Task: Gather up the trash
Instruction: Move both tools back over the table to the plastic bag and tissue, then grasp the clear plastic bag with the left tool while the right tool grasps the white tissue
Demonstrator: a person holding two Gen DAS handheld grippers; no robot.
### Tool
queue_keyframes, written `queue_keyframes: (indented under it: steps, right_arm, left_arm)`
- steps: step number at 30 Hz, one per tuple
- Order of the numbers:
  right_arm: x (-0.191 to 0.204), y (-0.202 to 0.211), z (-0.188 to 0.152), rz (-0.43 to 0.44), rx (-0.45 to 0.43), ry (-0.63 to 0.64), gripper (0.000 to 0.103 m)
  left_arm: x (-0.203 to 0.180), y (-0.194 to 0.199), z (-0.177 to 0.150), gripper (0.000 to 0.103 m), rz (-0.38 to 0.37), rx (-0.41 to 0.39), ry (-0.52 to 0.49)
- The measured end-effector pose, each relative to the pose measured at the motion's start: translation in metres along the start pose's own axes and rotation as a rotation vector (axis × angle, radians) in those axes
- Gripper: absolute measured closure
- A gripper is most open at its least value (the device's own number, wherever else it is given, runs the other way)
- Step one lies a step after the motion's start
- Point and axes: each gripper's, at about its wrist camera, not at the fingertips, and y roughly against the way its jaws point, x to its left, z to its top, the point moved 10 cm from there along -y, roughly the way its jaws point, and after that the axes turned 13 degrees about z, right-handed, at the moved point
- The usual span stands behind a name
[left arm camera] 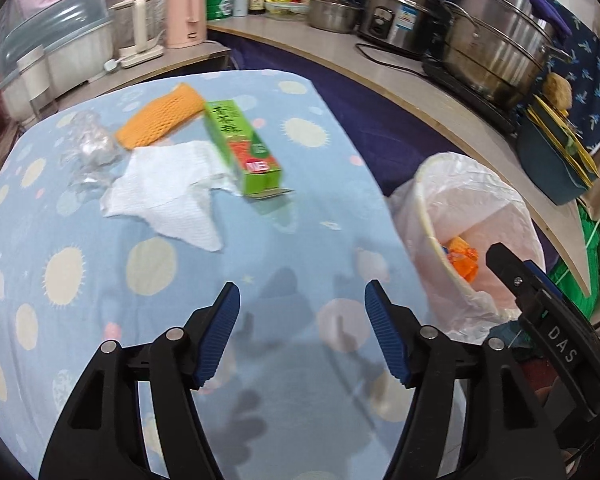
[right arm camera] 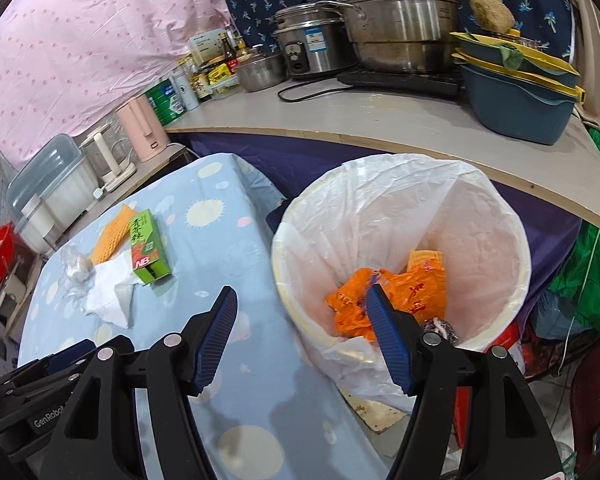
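box (left arm camera: 242, 146) lies on the tissue (left arm camera: 168, 200); bin (right arm camera: 400, 256) stands right of the table (left arm camera: 260, 280).

"NB" on green box (right arm camera: 150, 254)

Left wrist view: looks forward and down over the blue-clothed counter (left arm camera: 100, 280), close above it. Right wrist view: beside it, faces down into the lined bin (right arm camera: 400, 208). Both share the green box (left arm camera: 242, 146), bin and kitchen shelf (right arm camera: 340, 120).

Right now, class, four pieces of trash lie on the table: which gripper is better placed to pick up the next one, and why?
Left. The left gripper is open over the table, facing the tissue and green box. The right gripper straddles the bin rim.
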Motion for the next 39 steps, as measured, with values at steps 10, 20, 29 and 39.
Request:
queue_keyframes:
  steps: [10, 20, 29, 39]
  right_arm:
    - [0.045, -0.031, -0.015, 0.033, 0.056, 0.05, 0.038]
    - [0.101, -0.074, -0.03, 0.087, 0.122, 0.114, 0.038]
    - [0.157, -0.125, -0.047, 0.149, 0.193, 0.171, 0.038]
    - [0.188, -0.169, -0.045, 0.181, 0.228, 0.197, 0.038]
  left_arm:
    - [0.074, -0.014, 0.001, 0.034, 0.074, 0.008, 0.102]
    - [0.16, -0.033, 0.012, 0.031, 0.162, 0.013, 0.21]
    - [0.209, -0.052, 0.031, 0.029, 0.209, 0.008, 0.253]
    - [0.237, -0.079, 0.071, 0.023, 0.236, -0.016, 0.266]
